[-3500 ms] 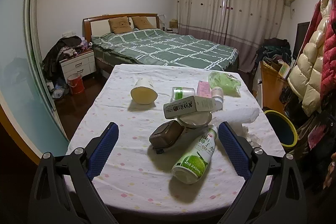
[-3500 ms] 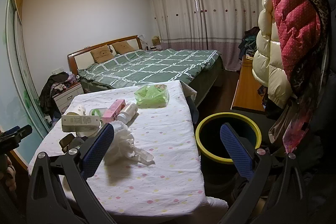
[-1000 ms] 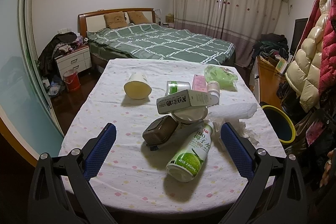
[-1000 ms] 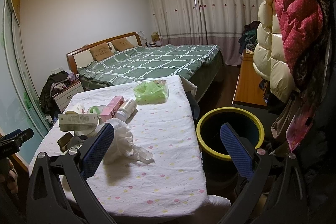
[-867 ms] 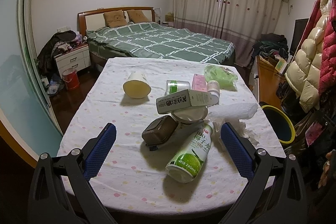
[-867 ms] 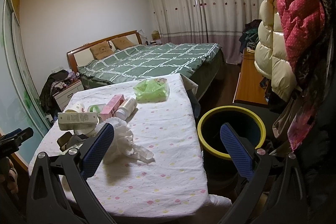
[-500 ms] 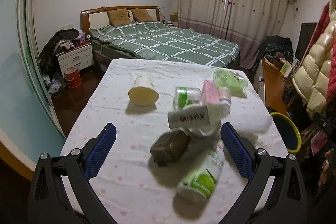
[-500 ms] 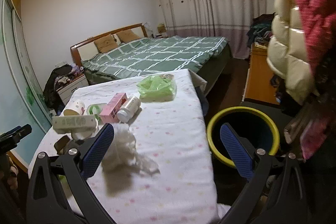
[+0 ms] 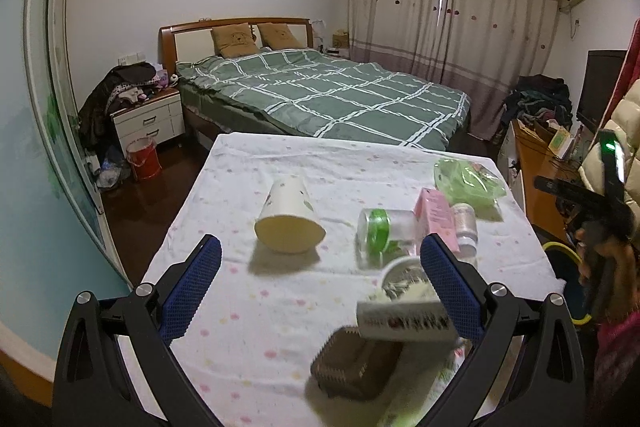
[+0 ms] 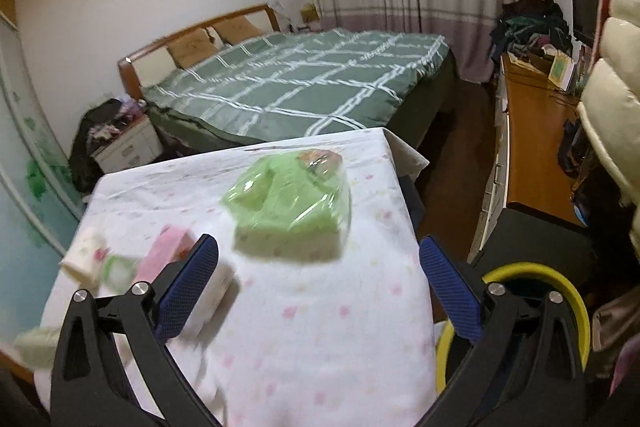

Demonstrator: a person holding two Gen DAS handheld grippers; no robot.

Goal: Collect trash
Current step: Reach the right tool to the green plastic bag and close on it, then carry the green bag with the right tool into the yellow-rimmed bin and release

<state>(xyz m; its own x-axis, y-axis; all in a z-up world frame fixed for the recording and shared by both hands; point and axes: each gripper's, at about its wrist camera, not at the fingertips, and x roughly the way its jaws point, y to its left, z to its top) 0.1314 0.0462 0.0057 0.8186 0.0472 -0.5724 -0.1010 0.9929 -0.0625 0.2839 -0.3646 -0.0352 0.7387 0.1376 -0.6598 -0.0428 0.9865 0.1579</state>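
Trash lies on a table with a white dotted cloth (image 9: 248,311). In the left wrist view I see a tipped paper cup (image 9: 289,223), a clear jar with a green band (image 9: 378,231), a pink box (image 9: 436,217), a white carton (image 9: 404,321) and a brown ridged case (image 9: 354,367). My left gripper (image 9: 316,269) is open and empty above the table, the cup just beyond its tips. My right gripper (image 10: 318,269) is open and empty, with a green plastic bag (image 10: 290,201) just beyond it. The yellow-rimmed bin (image 10: 536,291) stands on the floor right of the table.
A bed with a green checked cover (image 9: 320,95) stands behind the table. A nightstand (image 9: 148,123) and red bucket (image 9: 143,159) are at the left. A wooden desk (image 10: 536,131) and hanging puffer coats (image 10: 616,99) are at the right.
Both grippers moved forward over the table. The left one passed the bottle and now faces the cup. The right one moved from the crumpled tissue toward the green bag.
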